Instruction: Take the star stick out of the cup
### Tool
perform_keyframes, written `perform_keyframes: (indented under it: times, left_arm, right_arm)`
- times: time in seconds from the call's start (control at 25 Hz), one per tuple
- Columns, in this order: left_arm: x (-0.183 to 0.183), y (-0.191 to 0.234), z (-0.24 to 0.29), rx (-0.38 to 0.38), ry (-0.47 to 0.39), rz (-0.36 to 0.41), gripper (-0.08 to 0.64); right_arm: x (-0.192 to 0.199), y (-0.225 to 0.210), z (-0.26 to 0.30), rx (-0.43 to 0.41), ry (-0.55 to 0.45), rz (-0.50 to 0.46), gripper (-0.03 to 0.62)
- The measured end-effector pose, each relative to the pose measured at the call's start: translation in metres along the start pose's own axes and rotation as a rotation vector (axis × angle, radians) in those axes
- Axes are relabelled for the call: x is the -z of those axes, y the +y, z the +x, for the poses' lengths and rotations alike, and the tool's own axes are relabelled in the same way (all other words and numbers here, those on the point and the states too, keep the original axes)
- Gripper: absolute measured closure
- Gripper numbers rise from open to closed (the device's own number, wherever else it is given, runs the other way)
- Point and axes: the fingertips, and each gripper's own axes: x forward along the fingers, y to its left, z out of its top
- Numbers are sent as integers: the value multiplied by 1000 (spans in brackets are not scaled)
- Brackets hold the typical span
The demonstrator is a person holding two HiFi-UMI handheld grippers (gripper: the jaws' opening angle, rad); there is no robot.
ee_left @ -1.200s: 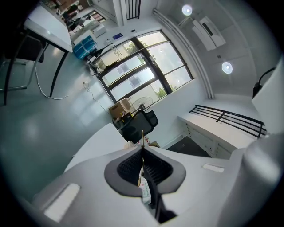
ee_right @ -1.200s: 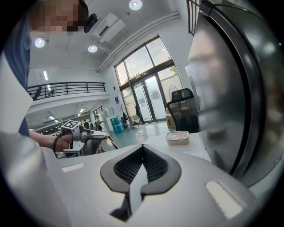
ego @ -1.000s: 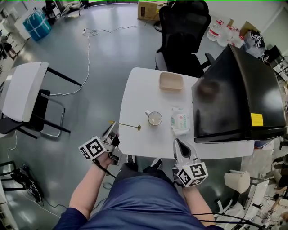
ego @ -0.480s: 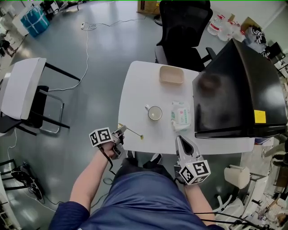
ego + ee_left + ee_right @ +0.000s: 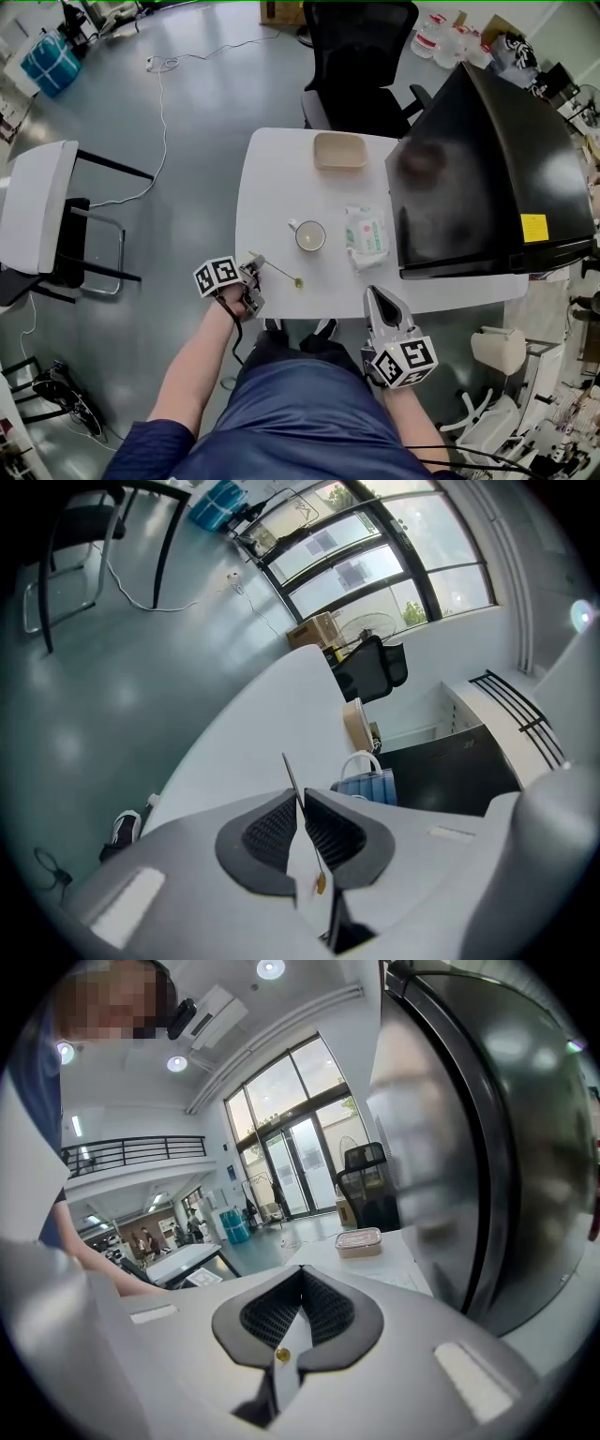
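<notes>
At the near edge of the white table, the right gripper hangs with jaws closed and empty. The left gripper, jaws just easing apart, pinches the star stick, already out of the cup and angled toward the tabletop nearby. A clean finish likely means laying it flat before releasing.

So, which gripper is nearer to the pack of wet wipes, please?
Right. The right gripper is at the table's near edge, just short of the pack of wet wipes; the left gripper is beyond the cup.
</notes>
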Motion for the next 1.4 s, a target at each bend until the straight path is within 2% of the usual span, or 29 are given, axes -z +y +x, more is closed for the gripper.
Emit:
perform_keyframes:
  times: [0.36,0.6,0.64,0.76,0.84,1.2,1.4]
  left_arm:
    - [2,11,11,-49,8,-25,541]
    - [0,10,9,-77,-7,-6,541]
    - [0,9,8,-81,-10,0,534]
    - [0,2,7,-79,-15,9,435]
    - [1,-1,7,-78,-14,10,402]
    - [5,-15,-9,-71,-18,53,397]
    - [11,-15,-15,-109,13,82,397]
  right_arm:
    - [1,-6,-11,42,-24,19,586]
    - [-1,-3,-13,44,-30,19,586]
    - [-1,-2,-12,42,-33,19,586]
    - [-1,-1,-11,34,-36,15,586]
    - [-1,-1,-9,28,-34,13,586]
    - [-9,6,-1,-10,-29,-11,586]
    - [-13,11,3,-28,-32,-22,586]
